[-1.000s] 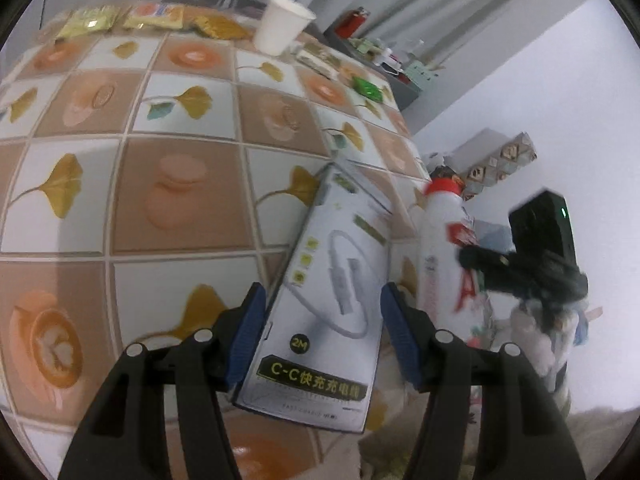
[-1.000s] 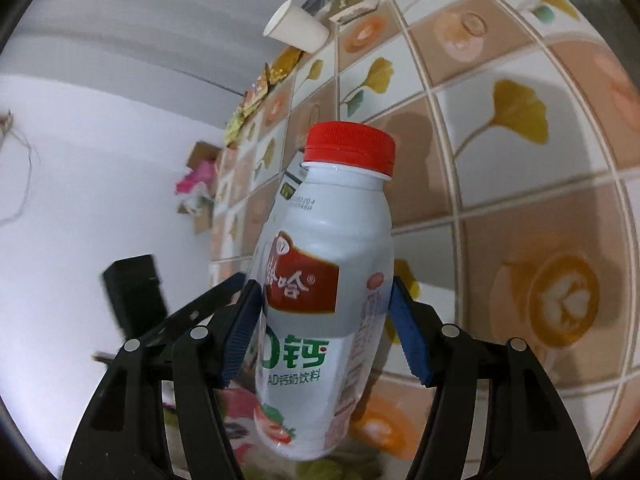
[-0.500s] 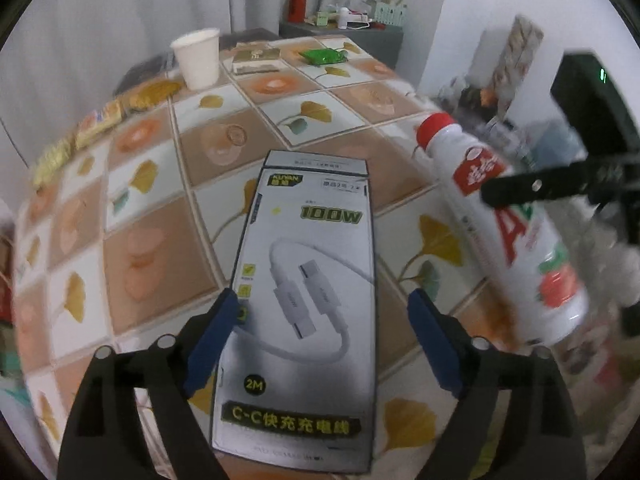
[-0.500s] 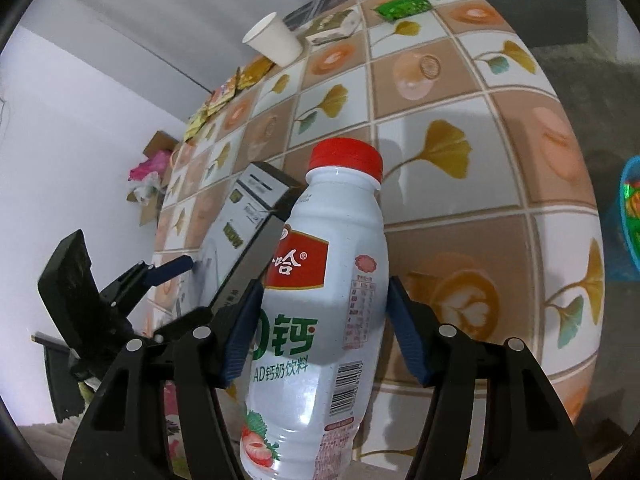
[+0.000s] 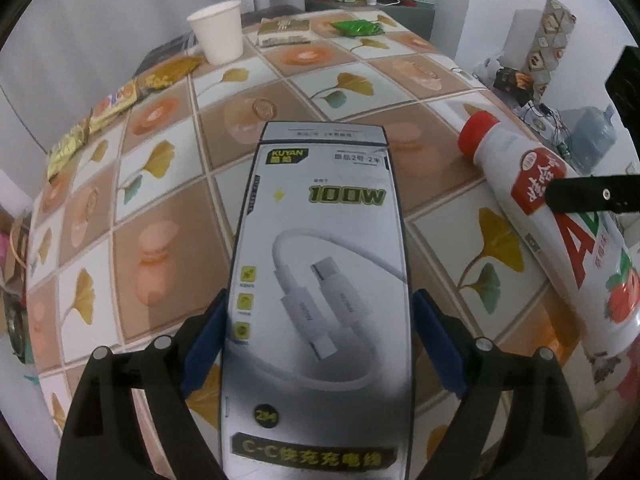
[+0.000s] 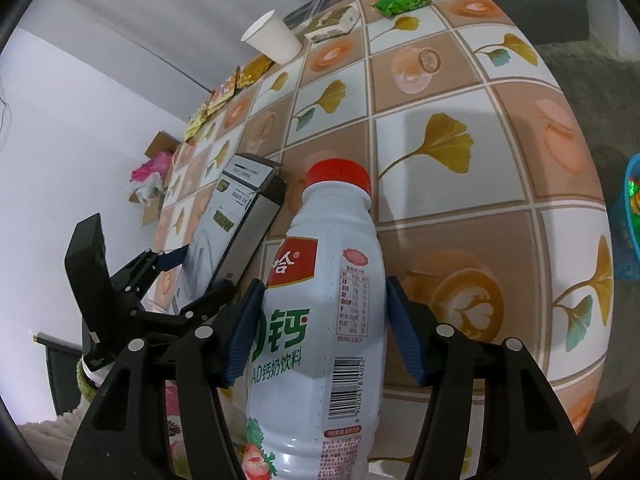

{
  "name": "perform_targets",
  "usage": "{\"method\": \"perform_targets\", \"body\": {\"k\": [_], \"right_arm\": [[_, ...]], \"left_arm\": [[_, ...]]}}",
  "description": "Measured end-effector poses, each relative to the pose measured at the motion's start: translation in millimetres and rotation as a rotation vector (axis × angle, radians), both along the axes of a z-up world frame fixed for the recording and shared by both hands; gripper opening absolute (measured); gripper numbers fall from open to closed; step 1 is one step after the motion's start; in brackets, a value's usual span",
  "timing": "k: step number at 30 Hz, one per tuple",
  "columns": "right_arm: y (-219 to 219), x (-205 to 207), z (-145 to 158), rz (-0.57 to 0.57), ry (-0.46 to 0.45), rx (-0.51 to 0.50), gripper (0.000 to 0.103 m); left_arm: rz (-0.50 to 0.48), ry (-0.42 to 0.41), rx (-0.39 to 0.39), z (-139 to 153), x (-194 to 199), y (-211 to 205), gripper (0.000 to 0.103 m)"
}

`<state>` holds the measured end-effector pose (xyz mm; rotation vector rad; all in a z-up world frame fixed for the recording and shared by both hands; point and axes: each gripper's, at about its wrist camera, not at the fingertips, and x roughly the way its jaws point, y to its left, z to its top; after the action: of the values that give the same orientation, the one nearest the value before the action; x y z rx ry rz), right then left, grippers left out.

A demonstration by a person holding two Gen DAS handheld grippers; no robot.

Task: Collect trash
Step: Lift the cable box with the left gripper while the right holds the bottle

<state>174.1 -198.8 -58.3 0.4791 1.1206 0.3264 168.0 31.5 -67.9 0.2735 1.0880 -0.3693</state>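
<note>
Trash is in both grippers, over the tiled table (image 5: 280, 92).

From the left wrist camera, the left gripper (image 5: 320, 344) has a flat grey cable box (image 5: 320, 280) between its blue pads. Its jaws have just been opening, and a small gap shows on the right side, so the pads are not squeezing the box. The box says "KUYAN", "100W" and "2M", with a picture of a white cable. Past the box, at the far edge of the table, stands a white paper cup (image 5: 218, 32); I cannot see if anything is in it. Next to the cup are a small flat carton (image 5: 284, 31) and a green packet (image 5: 358, 27). Yellow snack packets (image 5: 120, 100) line the edge left of the cup. Right of the box lies the milk bottle (image 5: 560, 232), tipped over in the air.

From the right wrist camera, the right gripper (image 6: 324, 328) squeezes the white bottle (image 6: 328, 320) around its middle. It has a red cap, a red label, green letters "AD" and a barcode. Only this view shows a blue bin (image 6: 632, 208) on the floor, right of the table, with shiny wrappers inside.
</note>
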Motion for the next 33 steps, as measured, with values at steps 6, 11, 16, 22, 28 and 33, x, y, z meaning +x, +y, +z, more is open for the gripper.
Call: {"method": "perform_targets", "body": {"k": [6, 11, 16, 22, 28, 33], "right_arm": [[3.9, 2.1, -0.6, -0.007, 0.000, -0.004, 0.057], [2.6, 3.6, -0.6, -0.013, 0.006, 0.008, 0.058], [3.7, 1.7, 0.2, -0.014, 0.008, -0.004, 0.064], [9.2, -0.5, 1.4, -0.012, 0.002, -0.056, 0.066], [21.6, -1.8, -4.7, 0.010, 0.011, -0.113, 0.066], [28.0, -4.0, -4.4, 0.013, 0.004, -0.160, 0.066]], "left_arm": [[0.037, 0.020, -0.048, -0.1, 1.3, 0.1, 0.087], [0.080, 0.015, -0.067, 1.5, -1.7, -0.1, 0.085], [0.107, -0.008, -0.063, 1.6, -10.0, -3.8, 0.085], [0.130, -0.026, -0.065, 2.2, -18.2, -8.0, 0.085], [0.132, -0.038, -0.058, 2.7, -23.1, -11.9, 0.084], [0.133, -0.047, -0.052, 2.8, -25.7, -14.0, 0.084]]}}
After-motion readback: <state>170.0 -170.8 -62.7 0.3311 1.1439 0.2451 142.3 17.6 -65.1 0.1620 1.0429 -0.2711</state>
